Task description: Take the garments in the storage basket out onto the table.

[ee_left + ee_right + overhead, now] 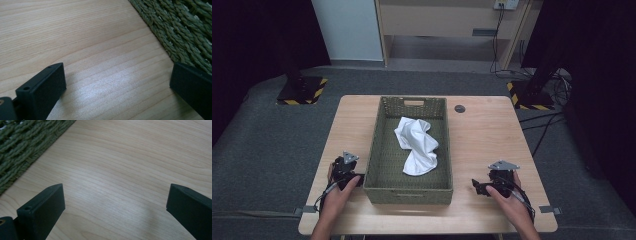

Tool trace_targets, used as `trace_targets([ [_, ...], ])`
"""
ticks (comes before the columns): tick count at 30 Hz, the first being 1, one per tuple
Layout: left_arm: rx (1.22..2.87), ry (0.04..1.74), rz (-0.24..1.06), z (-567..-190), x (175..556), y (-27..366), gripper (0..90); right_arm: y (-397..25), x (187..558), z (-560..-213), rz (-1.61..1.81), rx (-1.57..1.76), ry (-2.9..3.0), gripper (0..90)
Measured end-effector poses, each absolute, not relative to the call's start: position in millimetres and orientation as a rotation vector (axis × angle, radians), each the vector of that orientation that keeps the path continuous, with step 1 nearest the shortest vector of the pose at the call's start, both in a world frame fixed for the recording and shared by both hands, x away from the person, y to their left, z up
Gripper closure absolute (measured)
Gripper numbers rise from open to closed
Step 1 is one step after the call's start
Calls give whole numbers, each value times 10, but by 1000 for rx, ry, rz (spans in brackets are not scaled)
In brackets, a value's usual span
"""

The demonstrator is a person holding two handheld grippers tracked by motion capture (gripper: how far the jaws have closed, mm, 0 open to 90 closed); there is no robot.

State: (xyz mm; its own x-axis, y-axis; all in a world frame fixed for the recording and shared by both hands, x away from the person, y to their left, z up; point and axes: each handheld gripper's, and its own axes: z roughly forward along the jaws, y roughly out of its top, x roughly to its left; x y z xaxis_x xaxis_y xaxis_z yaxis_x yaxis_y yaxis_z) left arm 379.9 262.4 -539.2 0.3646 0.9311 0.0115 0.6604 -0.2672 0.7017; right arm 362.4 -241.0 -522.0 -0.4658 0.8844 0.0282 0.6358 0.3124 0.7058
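A white cloth [418, 145] lies crumpled inside a green woven basket [408, 189], a little toward the right wall and reaching from the middle toward the near end. The basket stands in the middle of a light wooden worktop [484, 135], with its long side running away from the person and a handle slot in the far wall. The walls of the basket stand between the cloth and both hands. On the worktop behind the basket, to the right, there is a small dark round disc [459, 108]. The left tongs [357, 178] rest just beside the near left corner of the basket; in the left gripper view the jaws are spread wide over bare wood and the woven wall [185, 30] is close to one jaw. The right tongs [476, 186] lie on the worktop near the right side of the basket but apart from it, also spread wide, with nothing between the jaws, and the basket wall [22, 147] shows in the corner.
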Motion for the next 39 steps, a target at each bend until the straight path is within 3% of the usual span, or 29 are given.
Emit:
trace_targets([
  [20,2026,1367,574,-5392,3787,2628,0,-2472,3619,-4572,947,1281,2168,25],
  [39,2033,1355,569,-5391,3761,2636,0,-2321,3811,-4235,908,1224,2210,30],
])
